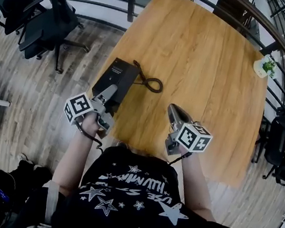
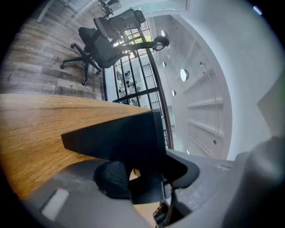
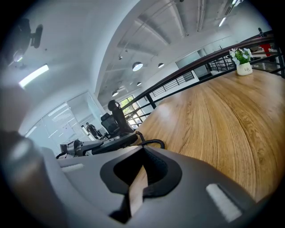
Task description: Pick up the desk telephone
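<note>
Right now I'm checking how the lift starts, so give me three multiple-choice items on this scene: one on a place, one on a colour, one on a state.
1. Where on the table is the plant?
A. near left corner
B. far right corner
C. centre

2. What colour is the phone?
A. white
B. red
C. black

3. The left gripper is:
A. open over bare wood
B. shut on the phone
C. down by the chairs

Answers:
1. B, the head view shows its pot at the far right corner.
2. C, its body is black in every view.
3. B, the left gripper view shows the phone's edge clamped between the pads.
</note>
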The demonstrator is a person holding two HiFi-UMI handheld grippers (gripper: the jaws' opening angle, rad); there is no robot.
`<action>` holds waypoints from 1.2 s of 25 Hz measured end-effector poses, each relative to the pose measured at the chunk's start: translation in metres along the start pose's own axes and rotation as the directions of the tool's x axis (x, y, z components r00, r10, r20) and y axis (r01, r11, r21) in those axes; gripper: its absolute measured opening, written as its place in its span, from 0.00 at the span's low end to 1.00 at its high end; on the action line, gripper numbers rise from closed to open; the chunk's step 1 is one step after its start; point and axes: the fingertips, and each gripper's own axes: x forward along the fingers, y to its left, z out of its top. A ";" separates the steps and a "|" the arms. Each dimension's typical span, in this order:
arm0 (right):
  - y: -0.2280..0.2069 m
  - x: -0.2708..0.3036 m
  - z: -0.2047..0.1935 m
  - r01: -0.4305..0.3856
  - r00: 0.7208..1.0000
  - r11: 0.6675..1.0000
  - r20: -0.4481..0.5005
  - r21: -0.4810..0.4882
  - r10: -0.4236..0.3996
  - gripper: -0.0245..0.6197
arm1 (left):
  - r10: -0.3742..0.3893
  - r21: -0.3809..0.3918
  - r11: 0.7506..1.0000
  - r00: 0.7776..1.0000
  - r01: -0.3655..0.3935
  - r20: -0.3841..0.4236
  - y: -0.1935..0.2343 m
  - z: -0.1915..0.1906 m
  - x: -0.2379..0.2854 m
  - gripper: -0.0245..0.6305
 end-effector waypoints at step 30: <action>-0.017 -0.067 -0.001 -0.243 0.969 0.969 -0.050 -0.050 0.240 0.04 | -0.171 0.051 0.985 0.965 0.164 0.198 -0.052 -0.126 -0.078 0.35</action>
